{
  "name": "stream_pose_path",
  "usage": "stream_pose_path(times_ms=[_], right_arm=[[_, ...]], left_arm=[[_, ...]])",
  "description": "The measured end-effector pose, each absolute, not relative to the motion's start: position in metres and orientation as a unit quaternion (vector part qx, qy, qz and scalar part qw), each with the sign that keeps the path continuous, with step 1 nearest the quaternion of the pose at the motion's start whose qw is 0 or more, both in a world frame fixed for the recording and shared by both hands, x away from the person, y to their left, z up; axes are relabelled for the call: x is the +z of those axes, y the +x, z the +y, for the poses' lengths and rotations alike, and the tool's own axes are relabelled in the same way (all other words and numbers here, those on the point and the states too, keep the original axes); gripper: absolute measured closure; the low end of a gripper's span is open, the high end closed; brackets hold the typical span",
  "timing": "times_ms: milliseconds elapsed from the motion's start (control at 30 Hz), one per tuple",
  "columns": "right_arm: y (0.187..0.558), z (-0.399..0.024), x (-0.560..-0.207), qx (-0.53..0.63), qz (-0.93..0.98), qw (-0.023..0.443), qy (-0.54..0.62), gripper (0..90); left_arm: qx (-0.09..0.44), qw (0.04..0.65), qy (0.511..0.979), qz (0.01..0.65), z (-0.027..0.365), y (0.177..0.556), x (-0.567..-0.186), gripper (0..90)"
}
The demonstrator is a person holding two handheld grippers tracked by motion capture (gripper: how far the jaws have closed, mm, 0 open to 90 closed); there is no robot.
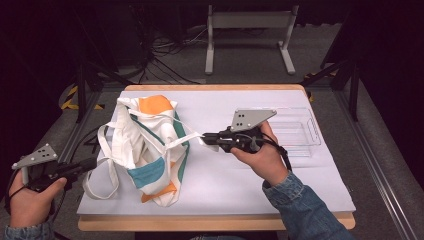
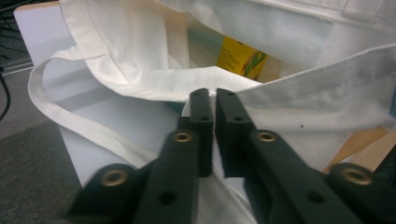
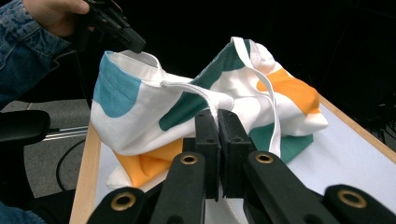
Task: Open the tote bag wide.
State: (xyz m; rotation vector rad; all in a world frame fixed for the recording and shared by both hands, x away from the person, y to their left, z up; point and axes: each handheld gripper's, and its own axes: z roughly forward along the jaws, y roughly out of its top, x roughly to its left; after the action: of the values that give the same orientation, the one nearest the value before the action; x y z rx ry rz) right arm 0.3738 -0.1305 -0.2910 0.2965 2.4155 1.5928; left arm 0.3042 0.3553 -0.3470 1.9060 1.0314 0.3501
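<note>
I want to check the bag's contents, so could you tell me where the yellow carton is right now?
In the left gripper view, the yellow printed carton sits inside the open white cloth tote bag, just beyond the left gripper.

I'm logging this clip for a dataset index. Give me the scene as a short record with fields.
setting: white table top
main item: cloth tote bag, white with orange, teal and blue patches, lying slumped
inside bag: yellow package
left gripper: shut on the bag's rim
right gripper: shut on a bag strap, pulling it taut
other item: clear plastic tray at the table's far right
</note>
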Motion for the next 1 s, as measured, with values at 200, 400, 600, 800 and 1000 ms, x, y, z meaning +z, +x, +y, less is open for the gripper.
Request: stream_pose_path(times_ms=[200, 400, 600, 800, 1000], right_arm=[[0.373, -0.143, -0.295, 0.544, 0.823, 0.117, 0.115, 87.9], [0.373, -0.154, -0.300, 0.545, 0.821, 0.115, 0.127, 87.8], [0.372, -0.165, -0.301, 0.554, 0.813, 0.112, 0.138, 88.0], [0.373, -0.165, -0.309, 0.540, 0.823, 0.108, 0.140, 88.4], [0.370, -0.178, -0.313, 0.533, 0.825, 0.108, 0.156, 88.5]], left_arm=[[0.132, 0.452, 0.777, 0.417, 0.352, 0.304, -0.346, 67.1], [0.137, 0.438, 0.781, 0.425, 0.350, 0.306, -0.348, 49.3], [0.138, 0.419, 0.785, 0.436, 0.352, 0.312, -0.356, 50.4], [0.110, 0.406, 0.797, 0.434, 0.353, 0.316, -0.365, 79.9], [0.119, 0.410, 0.790, 0.439, 0.356, 0.313, -0.361, 87.4]])
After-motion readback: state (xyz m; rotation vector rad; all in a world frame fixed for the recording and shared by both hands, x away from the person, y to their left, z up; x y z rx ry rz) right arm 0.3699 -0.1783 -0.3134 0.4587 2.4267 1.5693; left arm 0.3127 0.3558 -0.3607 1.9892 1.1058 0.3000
